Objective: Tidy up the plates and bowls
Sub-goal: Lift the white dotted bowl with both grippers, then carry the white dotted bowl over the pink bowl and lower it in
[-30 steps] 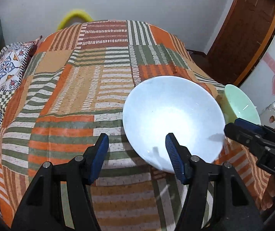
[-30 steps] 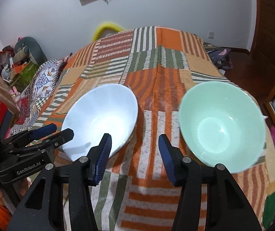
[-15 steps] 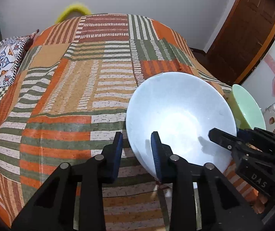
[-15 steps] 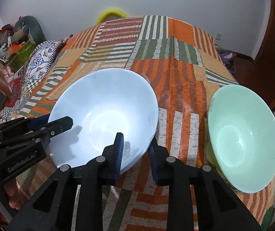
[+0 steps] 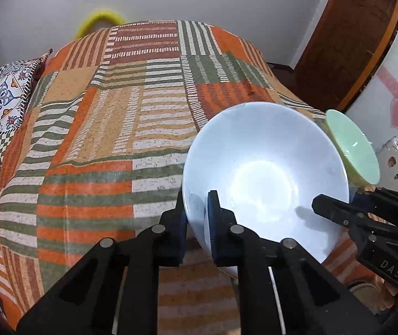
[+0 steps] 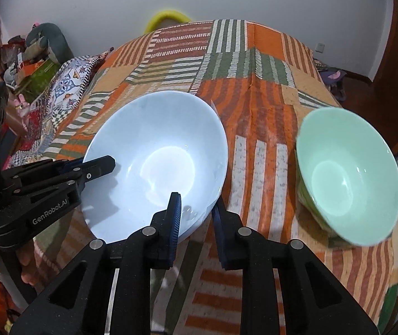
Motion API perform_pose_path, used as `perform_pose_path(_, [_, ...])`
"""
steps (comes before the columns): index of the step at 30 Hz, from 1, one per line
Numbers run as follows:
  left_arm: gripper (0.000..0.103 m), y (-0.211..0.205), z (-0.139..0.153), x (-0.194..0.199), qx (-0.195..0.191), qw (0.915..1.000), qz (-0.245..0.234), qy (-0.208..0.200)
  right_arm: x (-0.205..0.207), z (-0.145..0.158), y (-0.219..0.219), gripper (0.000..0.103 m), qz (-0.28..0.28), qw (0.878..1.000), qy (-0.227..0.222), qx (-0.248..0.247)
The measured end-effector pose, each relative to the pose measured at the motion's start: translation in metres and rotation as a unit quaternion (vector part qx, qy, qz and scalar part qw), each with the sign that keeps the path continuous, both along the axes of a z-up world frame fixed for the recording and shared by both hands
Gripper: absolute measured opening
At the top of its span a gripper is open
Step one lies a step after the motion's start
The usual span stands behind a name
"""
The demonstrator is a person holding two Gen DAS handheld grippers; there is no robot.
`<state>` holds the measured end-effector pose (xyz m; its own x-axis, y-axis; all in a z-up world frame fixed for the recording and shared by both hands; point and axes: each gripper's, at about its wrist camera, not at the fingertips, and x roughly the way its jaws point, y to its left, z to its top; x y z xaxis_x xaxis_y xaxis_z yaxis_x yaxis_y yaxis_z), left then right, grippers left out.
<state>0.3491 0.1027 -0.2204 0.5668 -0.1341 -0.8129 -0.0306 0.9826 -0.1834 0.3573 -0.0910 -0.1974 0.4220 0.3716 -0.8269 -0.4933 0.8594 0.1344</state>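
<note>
Pale blue, glossy, the one blue bowl sits on the patchwork bedspread, and both my grippers pinch its wall. My left gripper has just closed on the rim at about seven o'clock, one pad inside, one outside. My right gripper has just closed on the rim at about five o'clock in the same way. At three o'clock from it rests one mint green bowl, apart from the blue, untouched. Two bowls in all. At nine o'clock lies one patterned pillow along the bed's edge.
</note>
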Motion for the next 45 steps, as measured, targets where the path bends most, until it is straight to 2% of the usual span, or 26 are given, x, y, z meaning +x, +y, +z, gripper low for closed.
perform_pose_path(7, [0.013,-0.012,0.014,-0.033,0.013,0.9998,-0.013,0.0,-0.024,0.011,-0.011,0.02,-0.008,1.0,0.01,0.018])
perform_pose_path(24, [0.013,-0.027,0.086,-0.159,0.018,0.9982,0.007,-0.057,-0.111,0.065,-0.022,0.02,0.008,0.997,-0.054,0.047])
perform_pose_path(35, [0.013,-0.015,0.11,-0.232,0.015,0.9963,0.034,-0.078,-0.155,0.068,-0.009,0.02,0.038,0.995,-0.073,0.052])
perform_pose_path(45, [0.013,0.007,0.107,-0.276,0.015,0.9946,0.068,-0.077,-0.184,0.059,0.012,0.02,0.067,0.994,-0.068,0.058])
